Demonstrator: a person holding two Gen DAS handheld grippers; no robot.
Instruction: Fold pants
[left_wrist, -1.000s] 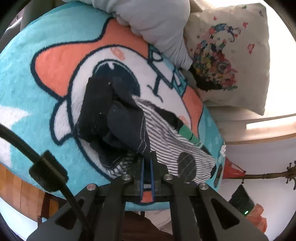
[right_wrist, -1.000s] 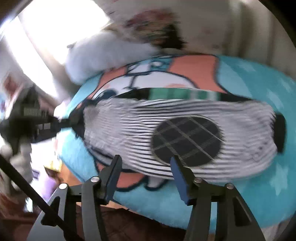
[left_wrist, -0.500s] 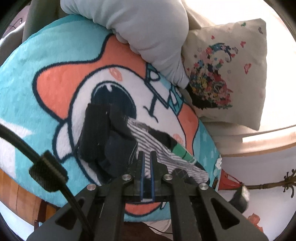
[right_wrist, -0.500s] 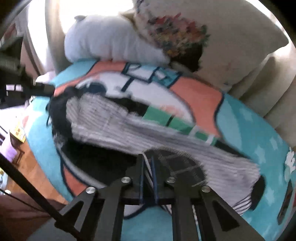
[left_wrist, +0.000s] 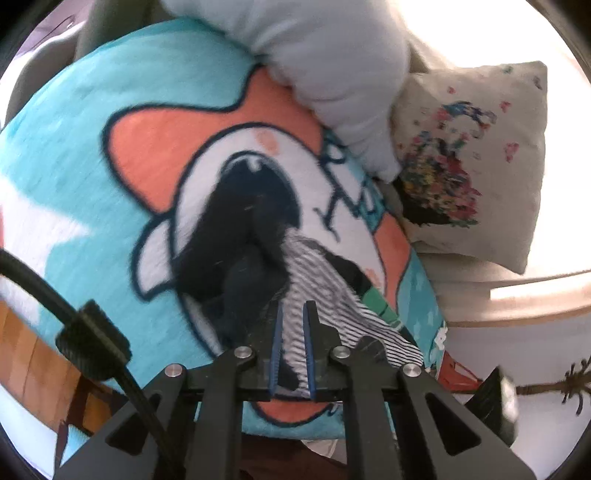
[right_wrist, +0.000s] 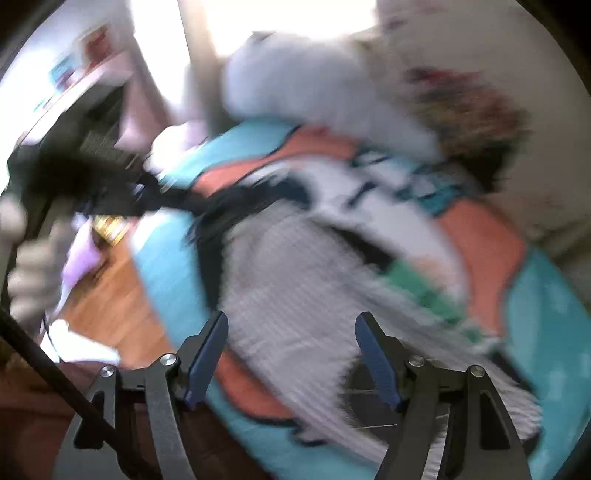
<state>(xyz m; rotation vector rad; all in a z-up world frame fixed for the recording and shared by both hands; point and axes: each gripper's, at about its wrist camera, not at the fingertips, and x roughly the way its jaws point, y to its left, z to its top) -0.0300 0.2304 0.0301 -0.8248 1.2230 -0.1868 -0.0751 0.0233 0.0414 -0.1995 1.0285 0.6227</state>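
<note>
Two grippers are in view, one in each wrist camera; the left gripper (left_wrist: 292, 325) has its blue-edged jaws nearly together, with a fold of the striped pants (left_wrist: 325, 295) pinched between them; the right gripper (right_wrist: 291, 354) has its jaws wide apart and holds nothing, and it hangs just above the striped cloth. Those pants lie on a turquoise blanket (left_wrist: 74, 147) with a big orange and white cartoon print, which covers a cushioned seat; their black parts are bunched in a dark heap (left_wrist: 236, 240) on the white area of the print, and the black-and-white striped part runs from that heap toward the left gripper and further to the right. In the right wrist view the pants (right_wrist: 295, 288) spread as a grey striped field across the middle of the blanket (right_wrist: 546, 332), with a dark round patch low at the edge near the right jaw; this view is much blurred, so small details cannot be told. At the far left of it the other gripper (right_wrist: 85, 177) appears as a dark shape pulling a dark end of the cloth, and a pale gloved hand (right_wrist: 29, 258) is below it. A light grey pillow (left_wrist: 332, 62) rests on the upper edge of the blanket; beside it stands a cream cushion (left_wrist: 476, 162) with a flower print. Wooden floor (right_wrist: 110, 295) shows beyond the blanket's edge.
</note>
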